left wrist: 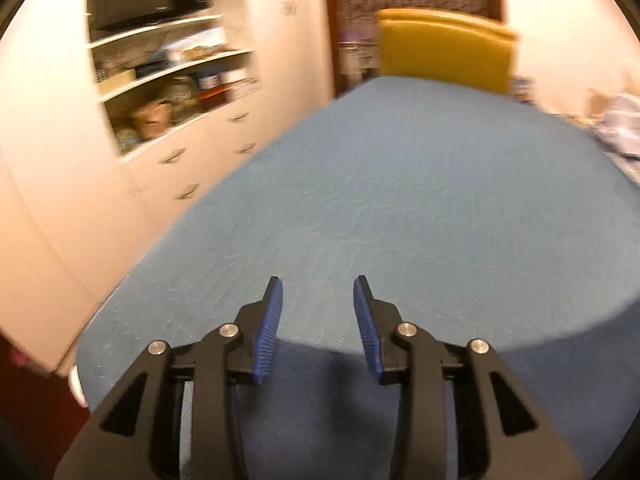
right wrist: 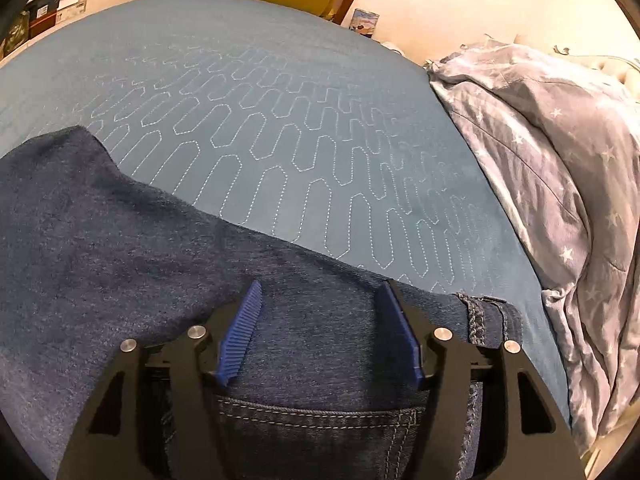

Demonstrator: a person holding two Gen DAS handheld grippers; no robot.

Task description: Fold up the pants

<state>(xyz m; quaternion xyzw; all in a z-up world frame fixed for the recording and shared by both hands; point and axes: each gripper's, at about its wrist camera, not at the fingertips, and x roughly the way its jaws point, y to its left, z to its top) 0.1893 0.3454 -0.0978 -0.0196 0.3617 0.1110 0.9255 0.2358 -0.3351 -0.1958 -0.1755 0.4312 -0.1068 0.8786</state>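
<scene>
Jeans [right wrist: 120, 240] cropped — shelves [left wrist: 172, 76] blurred.

pants [right wrist: 132, 240]: matt denim | bedcover [right wrist: 280, 120]: quilted cloth (stitched) | right tool [right wrist: 320, 292]: ribbed plastic pads

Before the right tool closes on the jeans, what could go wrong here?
1. The open right tool hovers over flat denim of the jeans; it may pinch only one layer, perhaps near the pocket seam.
2. The starred duvet lies beside the waistband; a sideways pull could snag it.
3. The left tool is open over bare bedspread, holding nothing.
</scene>
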